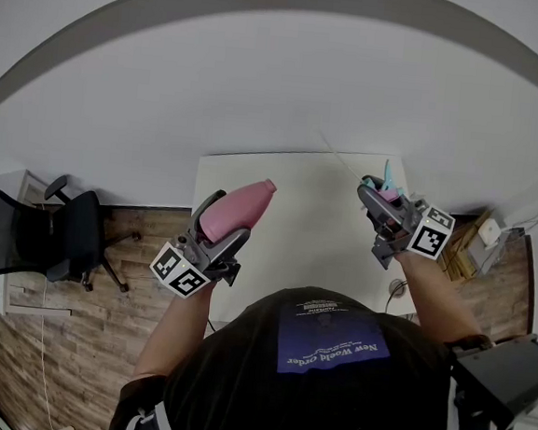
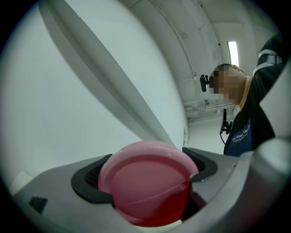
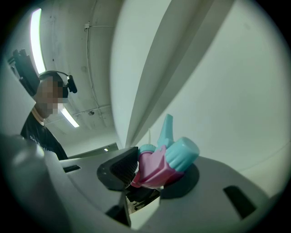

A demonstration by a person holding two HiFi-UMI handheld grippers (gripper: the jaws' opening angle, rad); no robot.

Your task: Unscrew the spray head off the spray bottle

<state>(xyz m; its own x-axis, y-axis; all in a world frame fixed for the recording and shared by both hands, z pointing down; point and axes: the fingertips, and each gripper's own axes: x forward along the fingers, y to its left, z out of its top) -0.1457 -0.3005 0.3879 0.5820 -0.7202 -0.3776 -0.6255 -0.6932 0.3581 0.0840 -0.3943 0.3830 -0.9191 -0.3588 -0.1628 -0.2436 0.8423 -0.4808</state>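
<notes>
Left gripper [image 1: 228, 221] clamps the bottle [image 1: 244, 205] at 9 o'clock, right gripper [image 1: 383, 197] clamps the detached spray head [image 1: 390, 183] at 3 o'clock, well apart above the table [image 1: 306, 224]: unscrewing looks complete, with at most setting down left.

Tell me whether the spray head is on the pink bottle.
No, the spray head is clamped in the right tongs, apart from the bottle in the left tongs.

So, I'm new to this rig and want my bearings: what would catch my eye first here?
The pink bottle stands out first, clamped headless in the left gripper by the left edge of the white table. To the right, the right gripper is shut on the teal-and-pink spray head, which is already off the bottle.
</notes>
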